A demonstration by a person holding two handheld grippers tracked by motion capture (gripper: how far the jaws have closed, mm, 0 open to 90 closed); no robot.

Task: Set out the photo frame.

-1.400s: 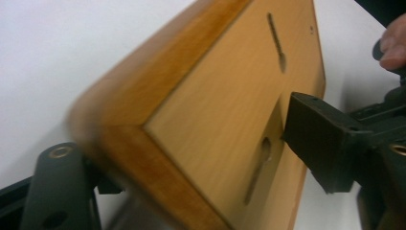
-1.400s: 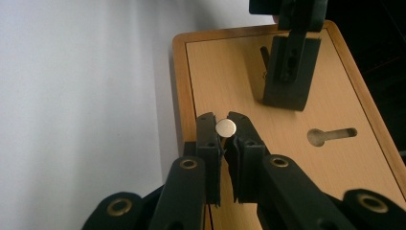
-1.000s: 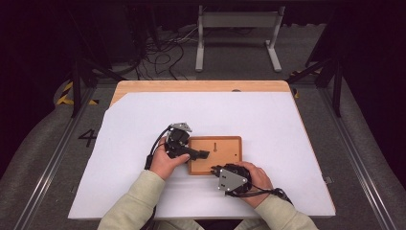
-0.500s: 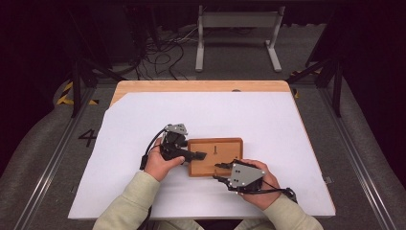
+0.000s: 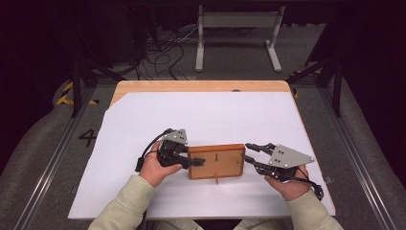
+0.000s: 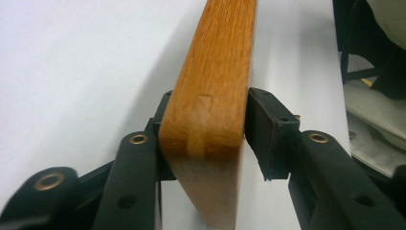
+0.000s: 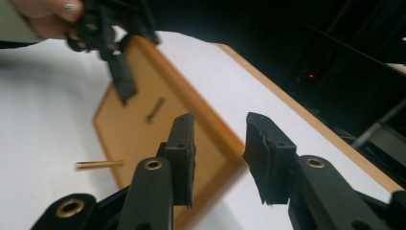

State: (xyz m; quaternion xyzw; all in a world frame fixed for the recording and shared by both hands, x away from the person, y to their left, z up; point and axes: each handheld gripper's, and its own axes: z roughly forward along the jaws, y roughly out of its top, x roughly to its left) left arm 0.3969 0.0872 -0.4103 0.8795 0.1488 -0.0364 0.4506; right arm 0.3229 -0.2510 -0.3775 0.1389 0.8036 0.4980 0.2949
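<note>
High view: wooden board (image 5: pixel 216 161) lengthwise left-right, left gripper (image 5: pixel 189 161) clamping its end, right gripper (image 5: pixel 250 152) part-open, empty.

wooden board (image 6: pixel 210 120): far end cut off | underside hidden | peg (image 5: pixel 216 180) tiny

We see a wooden table (image 5: pixel 201 86) under a white sheet (image 5: pixel 206 120). Beyond the table a grey metal stand (image 5: pixel 237 28) and tangled cables (image 5: pixel 163 52) sit on grey floor (image 5: pixel 364 143); behind them the room is dark.
</note>
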